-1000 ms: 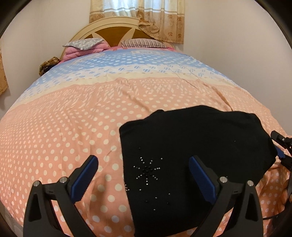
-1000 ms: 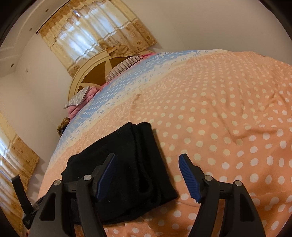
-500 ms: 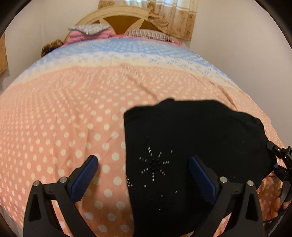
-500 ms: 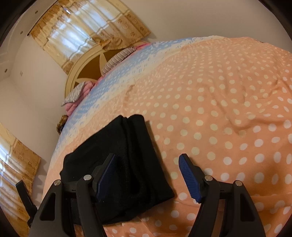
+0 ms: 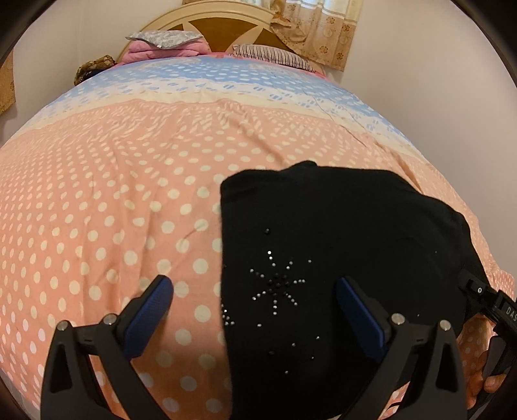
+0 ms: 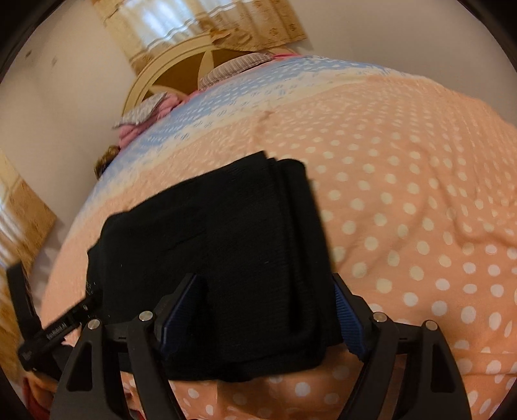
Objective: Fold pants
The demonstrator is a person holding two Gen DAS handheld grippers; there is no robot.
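Soft, limp black pants (image 5: 339, 245) lie folded on the bed (image 5: 113, 194); left gripper (image 5: 255, 310) and right gripper (image 6: 268, 310) both gape over them, best pinching stacked edges.

Polka-dot bedspread (image 5: 129, 194), pillows (image 5: 161, 38), headboard (image 5: 219, 22), curtain (image 5: 323, 29).

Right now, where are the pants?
Black pants lie folded on the polka-dot bedspread, near its foot, right of centre in the left wrist view, between both open grippers.

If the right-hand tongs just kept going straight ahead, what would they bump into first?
Most likely the folded black pants: the right tongs stand open with that bundle's near end between the fingers. Depth is hard to judge; the polka-dot bedspread lies beneath.
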